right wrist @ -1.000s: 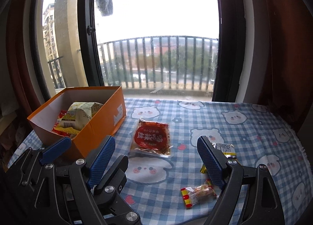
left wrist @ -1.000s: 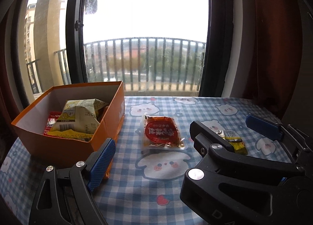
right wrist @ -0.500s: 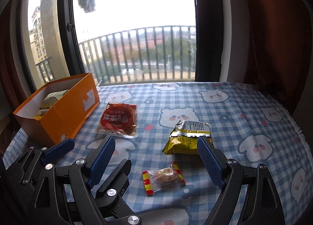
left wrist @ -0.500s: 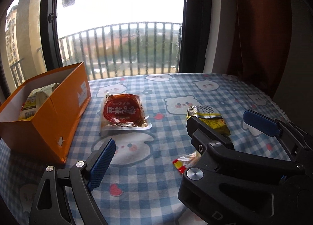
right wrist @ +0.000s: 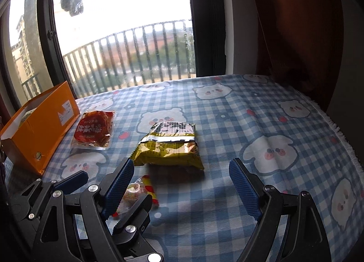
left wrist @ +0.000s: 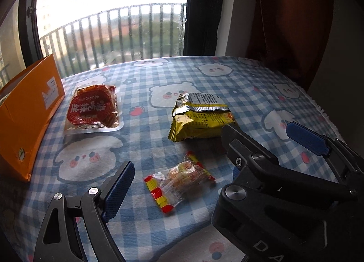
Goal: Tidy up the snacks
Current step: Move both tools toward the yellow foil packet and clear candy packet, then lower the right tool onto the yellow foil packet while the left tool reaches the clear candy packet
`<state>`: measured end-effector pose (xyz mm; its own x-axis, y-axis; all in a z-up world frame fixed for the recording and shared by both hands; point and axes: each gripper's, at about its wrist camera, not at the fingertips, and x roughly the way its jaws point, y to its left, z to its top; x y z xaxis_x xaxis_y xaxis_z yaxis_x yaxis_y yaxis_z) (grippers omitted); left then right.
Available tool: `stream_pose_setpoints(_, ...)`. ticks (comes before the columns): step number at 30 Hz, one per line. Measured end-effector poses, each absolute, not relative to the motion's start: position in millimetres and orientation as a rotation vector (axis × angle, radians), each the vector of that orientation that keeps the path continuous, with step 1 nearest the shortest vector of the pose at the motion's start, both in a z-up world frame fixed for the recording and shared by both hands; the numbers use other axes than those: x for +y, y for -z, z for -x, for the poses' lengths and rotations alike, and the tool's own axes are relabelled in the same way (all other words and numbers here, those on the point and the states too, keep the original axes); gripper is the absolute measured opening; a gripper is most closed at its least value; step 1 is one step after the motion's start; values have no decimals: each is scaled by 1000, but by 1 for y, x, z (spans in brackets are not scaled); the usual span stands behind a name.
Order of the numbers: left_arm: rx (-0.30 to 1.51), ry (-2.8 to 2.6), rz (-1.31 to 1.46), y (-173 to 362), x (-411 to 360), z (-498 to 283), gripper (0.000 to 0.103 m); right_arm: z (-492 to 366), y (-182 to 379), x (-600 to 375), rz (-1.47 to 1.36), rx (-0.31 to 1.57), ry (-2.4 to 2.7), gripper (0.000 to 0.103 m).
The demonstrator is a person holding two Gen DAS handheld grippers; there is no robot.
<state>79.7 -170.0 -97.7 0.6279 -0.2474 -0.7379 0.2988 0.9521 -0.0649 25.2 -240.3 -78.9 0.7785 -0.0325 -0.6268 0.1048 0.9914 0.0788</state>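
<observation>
A clear candy wrapper with red and yellow ends (left wrist: 179, 182) lies on the checked cloth, in line between the fingers of my left gripper (left wrist: 182, 168), which is open and apart from it. A yellow snack packet (right wrist: 168, 148) (left wrist: 200, 118) rests just ahead of my right gripper (right wrist: 182, 164), open with nothing held. The two grippers sit close and overlap, so the right one hides the left's right finger. The candy wrapper (right wrist: 134, 191) is half hidden in the right wrist view. A red sealed packet (left wrist: 93, 109) (right wrist: 94, 129) lies beside the orange box (left wrist: 27, 112) (right wrist: 43, 130) at far left.
The table wears a blue and white bear-print cloth (right wrist: 261, 112) whose fringed edge (right wrist: 341, 139) runs down the right. A window with a balcony railing (right wrist: 136, 52) stands behind the table, and a dark red curtain (right wrist: 295, 23) hangs at the right.
Both views have swung right and dropped toward the table. The box slid to the left edge, and the yellow packet and candy wrapper now lie close in front. Both grippers stayed open.
</observation>
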Motion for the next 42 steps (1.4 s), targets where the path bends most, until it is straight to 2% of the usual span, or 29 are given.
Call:
stream_pose_setpoints(5, 922, 315, -58, 116, -177, -91, 86, -33, 94, -252, -119, 721, 88, 88)
stream_pose_setpoints(8, 929, 284, -73, 121, -178, -93, 79, -39, 103, -254, -126, 755, 88, 88)
stream_pose_setpoints(9, 923, 271, -88, 121, -179, -92, 73, -41, 106, -254, -125, 765, 88, 88)
stream_pose_setpoints(12, 910, 272, -114, 123, -180, -88, 68, -44, 113, -253, -114, 787, 87, 88)
stream_pose_setpoints(13, 906, 275, -117, 122, -180, -88, 62, -46, 115, -252, -110, 794, 86, 88)
stream_pose_setpoints(21, 893, 287, -139, 120, -175, -87, 47, -48, 118, -248, -93, 812, 89, 88)
stream_pose_setpoints(31, 906, 251, -114, 116, -155, -87, 46, -42, 110, -235, -70, 810, 80, 88)
stream_pose_setpoints(42, 881, 202, -112, 87, -134, -107, 46, -63, 86, -209, -57, 795, 34, 88)
